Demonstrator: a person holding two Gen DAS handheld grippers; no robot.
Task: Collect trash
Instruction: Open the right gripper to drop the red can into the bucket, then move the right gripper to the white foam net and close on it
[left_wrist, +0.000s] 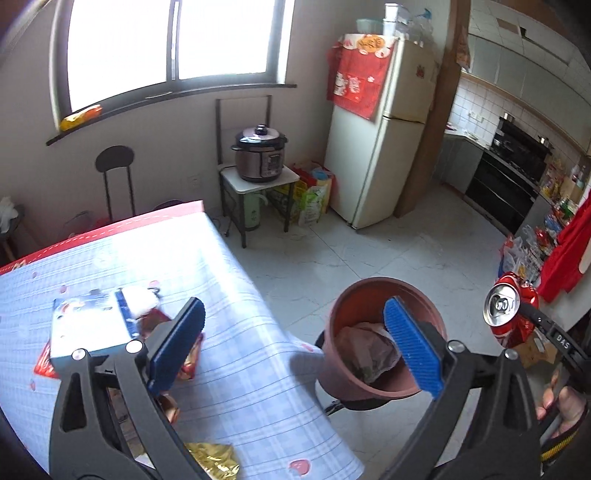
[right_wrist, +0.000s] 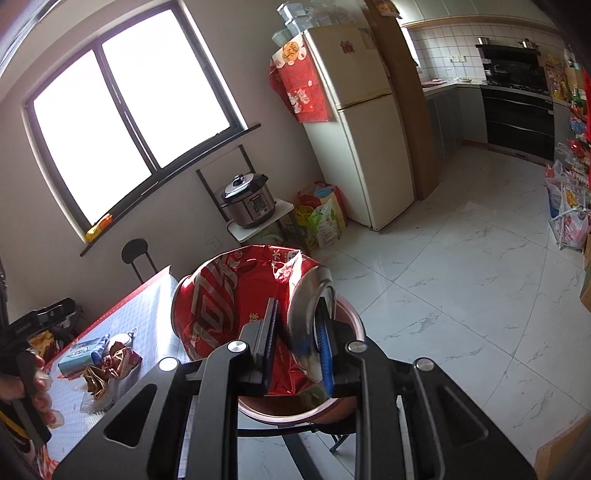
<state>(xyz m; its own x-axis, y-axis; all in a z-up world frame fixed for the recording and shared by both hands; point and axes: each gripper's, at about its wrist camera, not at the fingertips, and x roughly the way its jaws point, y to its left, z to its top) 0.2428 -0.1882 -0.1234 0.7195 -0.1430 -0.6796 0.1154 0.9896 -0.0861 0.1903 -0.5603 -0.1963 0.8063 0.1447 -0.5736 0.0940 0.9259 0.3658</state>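
A crushed red soda can (right_wrist: 229, 299) is pinched between the pads of my right gripper (right_wrist: 299, 302), right above a brown round bin (right_wrist: 352, 317). In the left wrist view the same can (left_wrist: 509, 306) hangs just right of the bin (left_wrist: 341, 306), which holds a crumpled wrapper (left_wrist: 369, 350). My left gripper (left_wrist: 294, 304) is open wide with nothing between its blue pads, straddling the table edge and the bin. A blue-and-white carton (left_wrist: 92, 325) and shiny wrappers (right_wrist: 110, 365) lie on the checked tablecloth (left_wrist: 229, 369).
A pressure cooker (left_wrist: 260, 155) sits on a small stand by the wall, with shopping bags (left_wrist: 314, 195) and a tall fridge (left_wrist: 380, 147) beside it. A round-backed chair (left_wrist: 114, 162) stands behind the table. Shelves of goods (right_wrist: 569, 206) line the right; tiled floor lies between.
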